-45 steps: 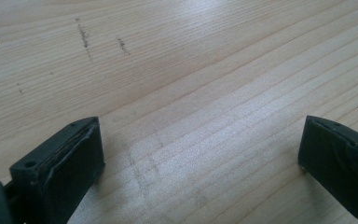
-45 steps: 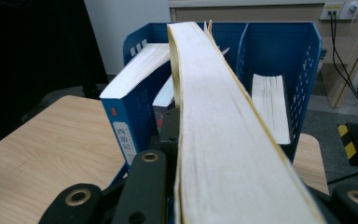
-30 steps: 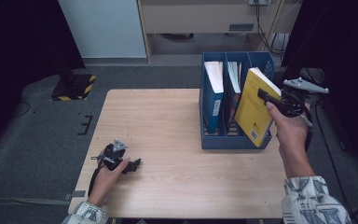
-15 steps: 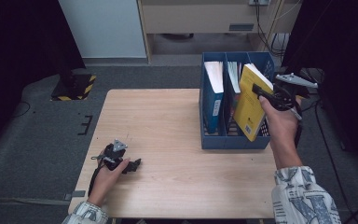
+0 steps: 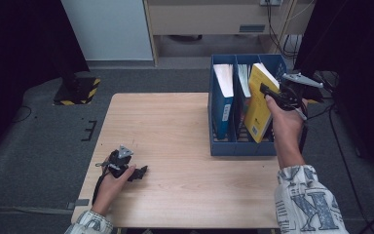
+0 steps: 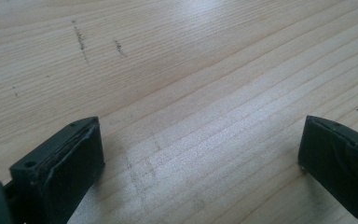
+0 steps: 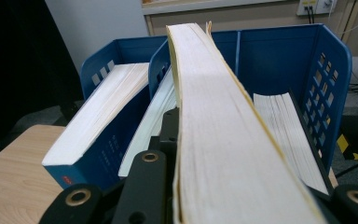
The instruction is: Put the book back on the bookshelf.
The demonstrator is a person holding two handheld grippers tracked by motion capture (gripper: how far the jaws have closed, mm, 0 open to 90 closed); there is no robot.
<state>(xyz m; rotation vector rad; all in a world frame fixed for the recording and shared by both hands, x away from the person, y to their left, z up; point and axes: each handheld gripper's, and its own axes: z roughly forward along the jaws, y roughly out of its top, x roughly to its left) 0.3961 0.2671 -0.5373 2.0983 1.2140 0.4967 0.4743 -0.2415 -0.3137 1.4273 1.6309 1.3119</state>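
The yellow book leaned tilted in the right-hand compartment of the blue file rack, its lower edge down inside the rack and its top corner above the rack's walls, as seen from the high view. The right tool was clamped on the book's upper edge, held by the right hand just beside the rack's right wall. A blue book stood in the rack's left compartment, and white pages showed in the middle one. The rack sat at the far right of the wooden tabletop. Well apart from the rack, near the tabletop's front left corner, the left hand held the left tool low against the wood.

In the left gripper view, the left tool had its jaws spread wide apart over bare tabletop, with nothing between them.

In the right gripper view, the yellow book's white page edge ran up from between the jaws, which pressed against its covers. Behind it rose the rack's perforated blue walls, with the blue book to the left of the held book and another book lying to its right.
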